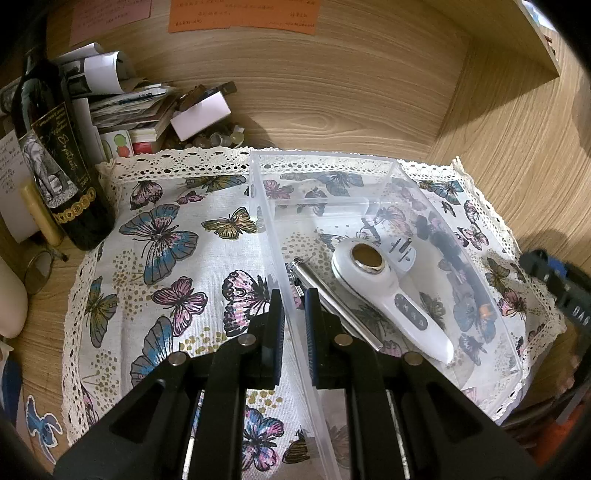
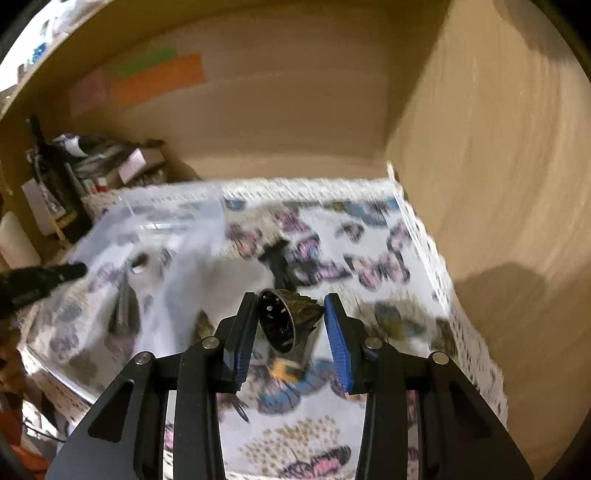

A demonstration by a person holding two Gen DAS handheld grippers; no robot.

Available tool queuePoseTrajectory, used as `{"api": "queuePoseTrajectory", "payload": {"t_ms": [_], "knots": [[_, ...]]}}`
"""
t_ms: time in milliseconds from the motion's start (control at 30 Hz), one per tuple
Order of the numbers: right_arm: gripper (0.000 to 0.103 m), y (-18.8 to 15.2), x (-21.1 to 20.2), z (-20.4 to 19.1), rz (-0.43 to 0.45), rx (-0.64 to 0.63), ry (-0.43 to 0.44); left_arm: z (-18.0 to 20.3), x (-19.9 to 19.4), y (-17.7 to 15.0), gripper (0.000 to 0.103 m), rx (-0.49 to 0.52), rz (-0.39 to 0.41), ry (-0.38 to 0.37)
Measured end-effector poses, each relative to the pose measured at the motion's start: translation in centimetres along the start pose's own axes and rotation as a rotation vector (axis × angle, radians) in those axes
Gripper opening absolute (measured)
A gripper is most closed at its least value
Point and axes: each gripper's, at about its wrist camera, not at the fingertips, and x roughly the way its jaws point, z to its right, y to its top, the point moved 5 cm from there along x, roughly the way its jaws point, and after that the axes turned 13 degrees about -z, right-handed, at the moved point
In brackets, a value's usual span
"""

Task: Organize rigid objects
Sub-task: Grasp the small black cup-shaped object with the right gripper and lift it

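My left claw (image 1: 293, 314) is clamped on the near left wall of the clear plastic bin (image 1: 388, 162), one finger outside and one inside. The bin stands on the butterfly-print cloth (image 1: 166, 258), which covers the wooden worktop (image 1: 332, 103).

Inside the bin lie a white handheld device (image 1: 391, 291) with a round gold-rimmed head and a silver metal cylinder (image 1: 332, 295) just beside it. Both rest on the bin floor, near my left claw's inner finger.

My right claw (image 2: 290, 328) has its fingers closed around a dark object with a round perforated metal face (image 2: 275, 321). It is held above the cloth, to the right of the bin. The right wrist view is blurred, so I cannot identify the object further. A second small black item (image 2: 279, 258) lies on the cloth beyond it.

Surroundings at the left rear corner:
- A dark wine bottle (image 1: 55, 166) stands at the cloth's edge. Its label carries gold script I cannot read with certainty.
- A heap of papers and small boxes (image 1: 147, 107) is stacked behind the bottle.
- Eyeglasses (image 1: 40, 269) lie in front of the bottle.

An orange note (image 1: 243, 14) with handwriting too small to read is fixed to the back panel. A wooden side panel (image 2: 498, 184) closes the right side.
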Motion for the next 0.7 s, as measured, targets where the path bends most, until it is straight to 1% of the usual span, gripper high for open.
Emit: {"api": "queuePoseTrajectory", "payload": {"t_ms": [167, 367, 500, 633, 700], "knots": [[0.034, 2.5, -1.4, -2.0, 0.065, -0.055, 0.035, 0.0, 0.0, 0.0, 0.011, 0.000, 0.000, 0.000], [0.034, 4.4, -1.9, -5.1, 0.101, -0.141, 0.069, 0.0, 0.0, 0.0, 0.011, 0.000, 0.000, -0.001], [0.034, 4.9, -1.5, -7.4, 0.090, -0.204, 0.090, 0.0, 0.0, 0.0, 0.011, 0.000, 0.000, 0.000], [0.034, 4.7, -0.4, -9.6, 0.058, -0.269, 0.110, 0.0, 0.0, 0.0, 0.011, -0.001, 0.000, -0.001], [0.034, 4.5, 0.0, -10.5, 0.049, -0.294, 0.102, 0.0, 0.0, 0.0, 0.011, -0.001, 0.000, -0.002]]}}
